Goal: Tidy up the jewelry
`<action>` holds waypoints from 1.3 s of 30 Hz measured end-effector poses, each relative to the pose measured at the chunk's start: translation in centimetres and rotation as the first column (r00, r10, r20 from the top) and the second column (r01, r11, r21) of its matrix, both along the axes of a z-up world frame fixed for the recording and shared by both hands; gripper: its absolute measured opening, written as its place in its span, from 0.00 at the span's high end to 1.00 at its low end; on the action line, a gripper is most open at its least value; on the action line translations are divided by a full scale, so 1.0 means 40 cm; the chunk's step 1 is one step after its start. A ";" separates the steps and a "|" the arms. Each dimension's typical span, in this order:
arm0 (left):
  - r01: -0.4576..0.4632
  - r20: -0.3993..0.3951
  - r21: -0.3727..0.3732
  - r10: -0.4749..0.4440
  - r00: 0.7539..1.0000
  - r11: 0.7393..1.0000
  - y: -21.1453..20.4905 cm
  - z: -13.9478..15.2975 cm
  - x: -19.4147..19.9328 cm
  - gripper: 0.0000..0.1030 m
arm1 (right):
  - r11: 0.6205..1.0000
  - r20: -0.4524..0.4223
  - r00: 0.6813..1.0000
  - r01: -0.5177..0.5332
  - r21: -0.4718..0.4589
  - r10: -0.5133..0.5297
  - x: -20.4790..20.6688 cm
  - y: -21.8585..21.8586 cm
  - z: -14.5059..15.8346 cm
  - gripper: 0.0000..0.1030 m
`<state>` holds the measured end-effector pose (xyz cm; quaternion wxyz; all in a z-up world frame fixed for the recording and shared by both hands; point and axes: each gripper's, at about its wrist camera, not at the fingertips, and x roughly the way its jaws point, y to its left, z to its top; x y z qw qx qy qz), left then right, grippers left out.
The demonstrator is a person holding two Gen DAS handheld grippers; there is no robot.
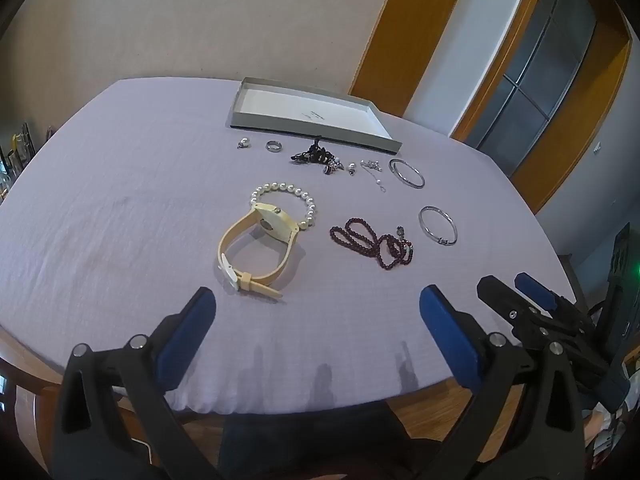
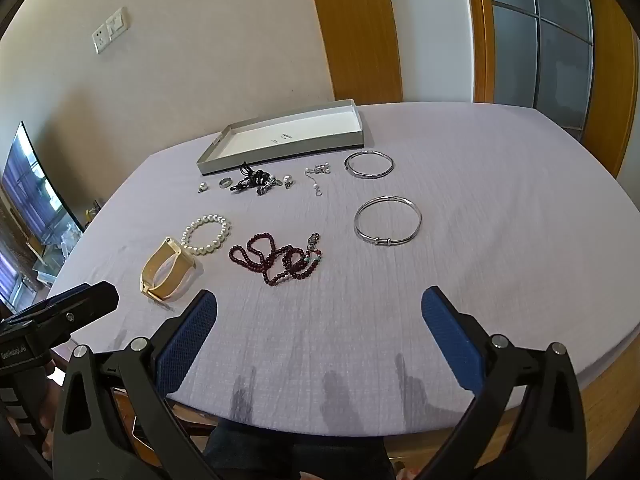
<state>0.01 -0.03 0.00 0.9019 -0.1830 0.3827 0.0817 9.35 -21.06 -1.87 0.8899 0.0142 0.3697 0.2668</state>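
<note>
Where a lilac cloth [image 1: 120,208] is spread over the wooden table [image 2: 608,412], the jewelry is laid out in loose rows before a shallow grey box [image 1: 316,136] with a white floor, set at the far edge. Nearest is a cream strap watch [image 1: 256,244], stood on its edge and overlapping a pearl bracelet [image 1: 296,194]. Just beside these, a string of dark red beads [image 1: 372,240] is heaped in loops. Two silver bangles are counted: the near bangle [image 2: 387,220], with a small clasp, and the far bangle [image 2: 369,164]. Along the box front are listed one silver ring [image 1: 274,145], one pearl stud [image 1: 243,143], a tangle of black cord and charms [image 1: 316,157] touching the box wall, and a fine silver chain [image 1: 374,172]; the smaller pieces beside it are too small to tell apart.

The left gripper [image 1: 318,308] and the right gripper [image 2: 319,308] are both held low over the near table edge, blue-padded fingers spread wide, nothing between them.

A wall socket [image 2: 110,30] and a television [image 2: 34,184] are recorded in the right wrist view only; the box's print is seen from opposite sides in the two views
</note>
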 end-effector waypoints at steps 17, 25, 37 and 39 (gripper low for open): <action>0.001 -0.001 0.005 -0.001 1.000 1.000 0.000 0.001 0.001 0.02 | 1.000 -0.004 1.000 -0.002 0.002 0.002 0.000 -0.001 -0.004 0.01; 0.000 -0.002 0.007 0.000 1.000 1.000 -0.002 0.000 0.001 0.02 | 1.000 -0.005 1.000 -0.001 0.001 0.001 0.002 -0.001 0.006 0.01; 0.001 -0.004 0.009 -0.001 1.000 1.000 -0.003 0.001 0.002 0.02 | 1.000 -0.007 1.000 0.000 0.000 0.000 0.003 -0.001 -0.006 0.01; 0.000 -0.004 0.009 0.000 1.000 1.000 -0.003 0.001 0.001 0.02 | 1.000 -0.006 1.000 0.000 -0.001 0.000 0.003 0.000 -0.007 0.01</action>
